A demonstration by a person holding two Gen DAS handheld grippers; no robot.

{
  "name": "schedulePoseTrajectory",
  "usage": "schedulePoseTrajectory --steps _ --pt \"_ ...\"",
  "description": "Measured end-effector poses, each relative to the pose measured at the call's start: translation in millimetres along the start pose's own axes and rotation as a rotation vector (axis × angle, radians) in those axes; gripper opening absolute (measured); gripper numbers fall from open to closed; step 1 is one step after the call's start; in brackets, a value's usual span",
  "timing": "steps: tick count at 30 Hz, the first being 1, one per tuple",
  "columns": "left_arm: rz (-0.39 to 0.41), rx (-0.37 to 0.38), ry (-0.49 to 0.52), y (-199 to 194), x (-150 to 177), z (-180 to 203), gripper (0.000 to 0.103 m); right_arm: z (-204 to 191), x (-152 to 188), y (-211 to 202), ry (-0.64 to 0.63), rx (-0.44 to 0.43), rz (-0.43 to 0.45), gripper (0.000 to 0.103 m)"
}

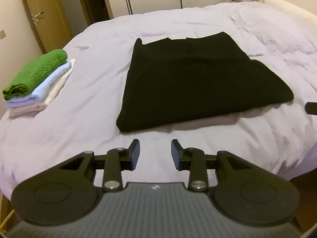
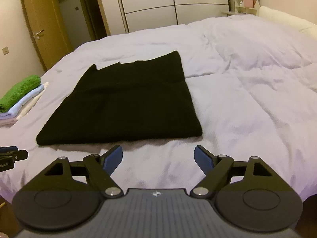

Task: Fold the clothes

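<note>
Left wrist view: your left gripper (image 1: 155,151) is partly open, empty; the black garment (image 1: 190,79), soft and limp, lies mid-bed (image 1: 257,138). Right wrist view: your right gripper (image 2: 158,158) gapes wide, empty; pinch the near-edge corners.

Counts on the bed

One black garment (image 1: 178,83), folded flat. One stack (image 1: 37,83) of four folded pieces: one green (image 1: 37,71), one blue (image 1: 51,83), one white (image 1: 59,87), one pale pink (image 1: 23,111) at the bottom. Two grippers: left (image 1: 155,154), right (image 2: 158,159). One bed (image 2: 247,109), one door (image 2: 37,25).
</note>
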State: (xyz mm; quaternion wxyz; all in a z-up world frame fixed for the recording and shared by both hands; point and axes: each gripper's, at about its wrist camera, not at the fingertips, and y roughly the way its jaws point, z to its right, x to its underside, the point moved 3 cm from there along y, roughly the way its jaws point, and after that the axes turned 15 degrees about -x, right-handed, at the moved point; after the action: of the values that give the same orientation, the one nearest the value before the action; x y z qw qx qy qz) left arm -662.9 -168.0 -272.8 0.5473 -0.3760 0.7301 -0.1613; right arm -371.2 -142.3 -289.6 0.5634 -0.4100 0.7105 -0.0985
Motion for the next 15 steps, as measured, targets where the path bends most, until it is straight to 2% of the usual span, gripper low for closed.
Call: schedulePoseTrajectory --steps 8,15 --pt "0.03 0.008 0.01 -23 5 2 0.031 -14 5 -16 -0.02 -0.009 0.015 0.084" --pt "0.031 0.019 0.014 -22 5 3 0.033 -16 7 -15 -0.021 -0.007 0.008 0.084"
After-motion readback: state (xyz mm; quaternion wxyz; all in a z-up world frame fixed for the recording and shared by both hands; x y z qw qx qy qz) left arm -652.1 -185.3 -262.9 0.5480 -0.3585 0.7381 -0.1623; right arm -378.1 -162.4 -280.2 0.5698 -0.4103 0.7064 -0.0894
